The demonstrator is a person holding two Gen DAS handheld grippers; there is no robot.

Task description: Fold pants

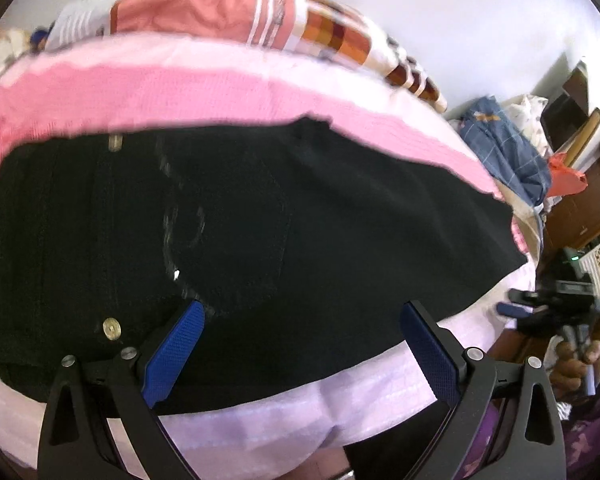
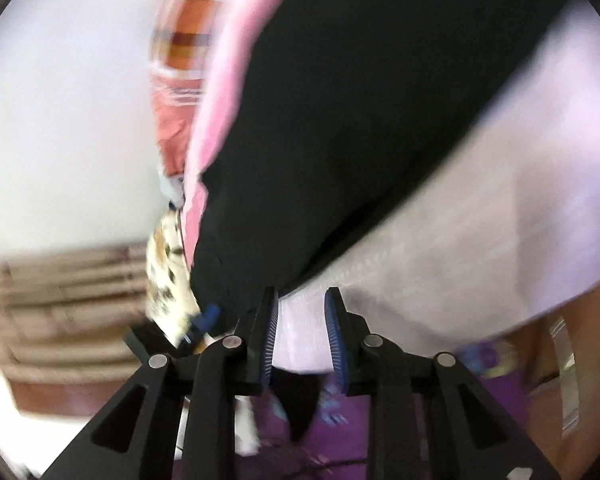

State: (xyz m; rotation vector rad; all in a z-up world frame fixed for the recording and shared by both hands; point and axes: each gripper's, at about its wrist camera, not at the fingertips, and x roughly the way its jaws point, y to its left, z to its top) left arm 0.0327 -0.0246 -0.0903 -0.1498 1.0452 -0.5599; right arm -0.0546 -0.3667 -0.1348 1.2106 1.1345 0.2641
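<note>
Risks first. Right gripper (image 2: 301,334) has its jaws a little apart with nothing between them: only pale sheet (image 2: 480,240) shows through the gap. The pants (image 2: 360,120) corner sits just far-left of its left finger, maybe brushing it, too blurred to tell. If it closes here, I'd expect it to pinch sheet instead of denim, or catch one layer of the hem and drag the stack askew.

Left gripper (image 1: 302,344) is spread wide, hovering over the near edge of the pants (image 1: 240,220), pads clear of the cloth. If it comes down and bites too deep, it probably grabs the sheet (image 1: 320,412) under the edge along with the fabric. The sheet is already bunched near the bed edge, so a snag looks likely.

Both views are motion-smeared, the right one worse.

Layout: the pants lie flat across the bed on the pink sheet, waistband with brass buttons (image 1: 111,328) to the left, legs running right. In the left view the right gripper (image 1: 512,304) hangs off the right end of the legs, apart from the cloth. Pillows (image 1: 220,12) sit on the far side, clear of the work.
</note>
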